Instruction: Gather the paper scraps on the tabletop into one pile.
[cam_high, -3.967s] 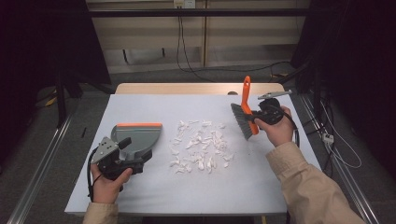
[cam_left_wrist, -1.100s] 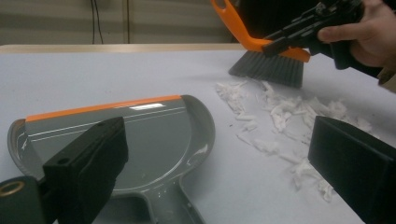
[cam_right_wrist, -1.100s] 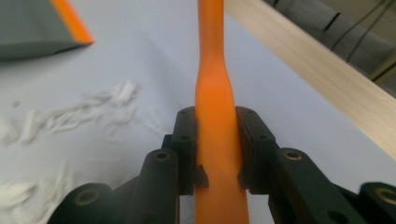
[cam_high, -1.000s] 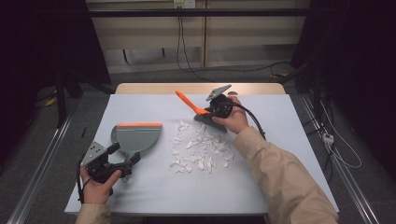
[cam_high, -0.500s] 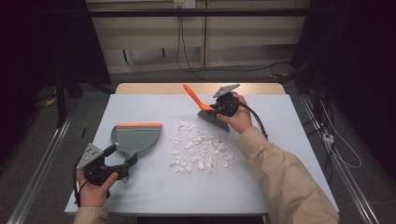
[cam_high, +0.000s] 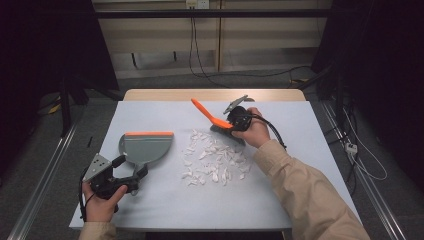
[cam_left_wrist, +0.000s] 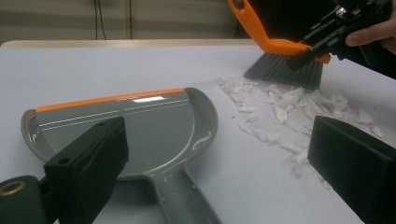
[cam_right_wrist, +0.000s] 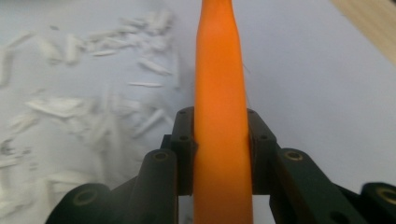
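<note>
Dark curtains hang at both sides of the room, with a pale wall and black cables at the top. Below them a big white table (cam_high: 320, 150) fills the middle. Left of centre lies a grey plastic dustpan with an orange edge (cam_high: 145, 147). The left gripper (cam_high: 127, 172), jaws wide, has the dustpan's handle between them; its end is cut off. The right gripper (cam_high: 231, 120) squeezes the orange-handled brush with grey bristles (cam_high: 207, 114) above small white paper scraps (cam_high: 212, 160). Its bristles are partly hidden.

Dustpan (cam_high: 145, 146) left on table (cam_high: 310, 150); paper scraps (cam_high: 215, 161) centre, right of it; brush (cam_high: 216, 120) behind scraps.
</note>
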